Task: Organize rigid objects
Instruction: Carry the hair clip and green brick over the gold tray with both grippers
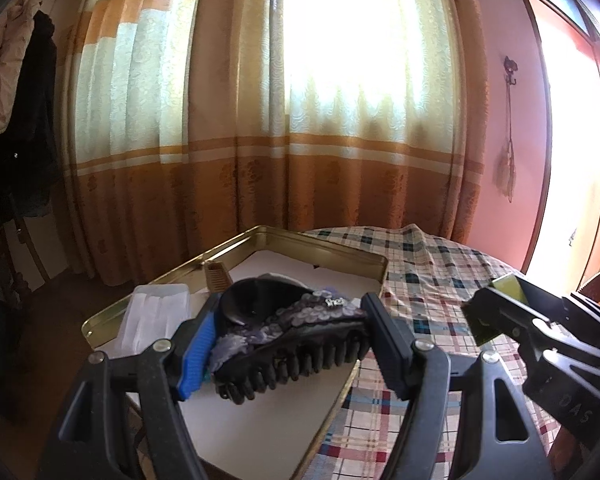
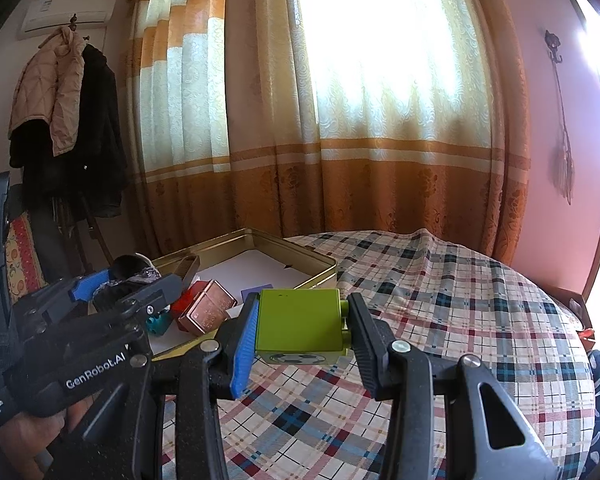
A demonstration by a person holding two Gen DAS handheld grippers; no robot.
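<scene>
Two wrist views of a bedroom with orange and cream curtains point(image 1: 260, 120) filling the upper half of each frame.

Left wrist view: left claw point(image 1: 292, 344) at lower centre, pinching a black hair claw clip point(image 1: 288, 336) with purple sequin trim, teeth pointing down toward the frame's lower edge. Clip held above a shallow gold metal tray point(image 1: 340, 246) lined with white, sitting on a desk draped in a plaid tablecloth point(image 1: 440, 280). Inside the tray, at centre left, a clear plastic case point(image 1: 156, 312) and a small tan comb point(image 1: 218, 276) near the far rim. Right claw point(image 1: 496, 312) entering from the lower right, gripping something yellow-green.

Right wrist view: right claw point(image 2: 300, 332) at lower centre, pressed against both sides of a green box point(image 2: 296, 324) with a football printed on its lower face, held above the plaid cloth just beside the tray's near corner. In the tray, left of centre, a copper-coloured box point(image 2: 208, 312), a red item point(image 2: 186, 300) behind it and a small teal piece point(image 2: 158, 324). Coats point(image 2: 68, 120) hanging at upper left.
</scene>
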